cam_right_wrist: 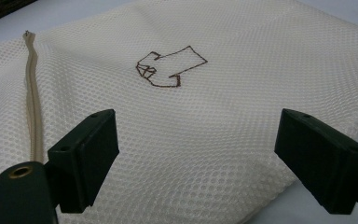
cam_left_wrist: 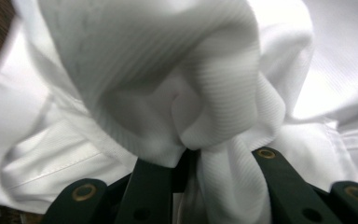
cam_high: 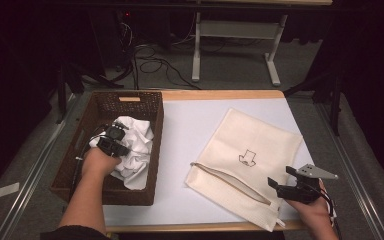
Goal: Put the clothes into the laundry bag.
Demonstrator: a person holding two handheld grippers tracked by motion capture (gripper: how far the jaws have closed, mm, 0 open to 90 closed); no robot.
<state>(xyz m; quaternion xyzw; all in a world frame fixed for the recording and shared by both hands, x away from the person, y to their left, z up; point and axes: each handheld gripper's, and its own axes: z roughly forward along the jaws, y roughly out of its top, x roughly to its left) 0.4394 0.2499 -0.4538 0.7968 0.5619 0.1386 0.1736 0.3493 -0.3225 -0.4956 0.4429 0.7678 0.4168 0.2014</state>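
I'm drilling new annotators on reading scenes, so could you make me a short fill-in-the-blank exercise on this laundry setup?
1. The left hand-held gripper is shut on a fold of the ____ garment.
2. That garment lies in a brown wicker ____ at the table's left.
3. The right hand-held gripper, jaws open, hovers over the cream mesh bag, which bears a brown ____ drawing.
4. The bag's ____ runs along its near left edge.

Missing words: white; basket; shirt; zipper

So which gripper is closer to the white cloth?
Left. The left gripper is in the basket, pinching the white cloth; the right gripper hovers over the mesh bag.
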